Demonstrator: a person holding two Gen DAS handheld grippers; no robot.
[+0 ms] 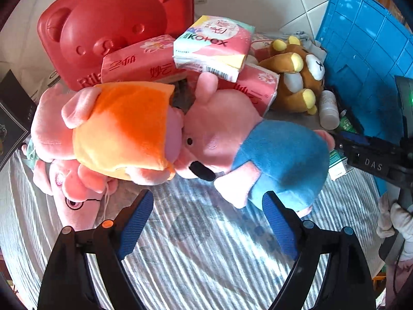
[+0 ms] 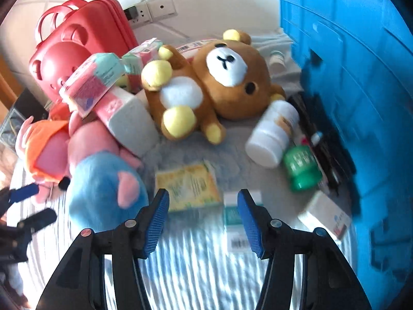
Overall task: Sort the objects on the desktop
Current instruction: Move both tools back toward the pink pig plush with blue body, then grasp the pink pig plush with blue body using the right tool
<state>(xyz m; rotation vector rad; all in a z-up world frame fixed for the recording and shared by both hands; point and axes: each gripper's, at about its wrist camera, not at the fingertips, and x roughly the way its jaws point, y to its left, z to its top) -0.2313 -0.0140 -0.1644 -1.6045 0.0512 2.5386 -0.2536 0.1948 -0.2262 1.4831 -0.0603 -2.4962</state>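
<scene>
A pink pig plush in a blue top lies on the striped cloth just beyond my open, empty left gripper; it also shows in the right wrist view. A pig plush in orange lies to its left. A brown bear plush lies further back. My right gripper is open and empty over a yellow box and a teal-and-white box. A white bottle and a green bottle lie to its right.
A red bear-shaped case stands at the back left. Pink tissue packs and a Kotex pack are piled in front of it. A blue crate stands at the right. A third pink plush lies at the left.
</scene>
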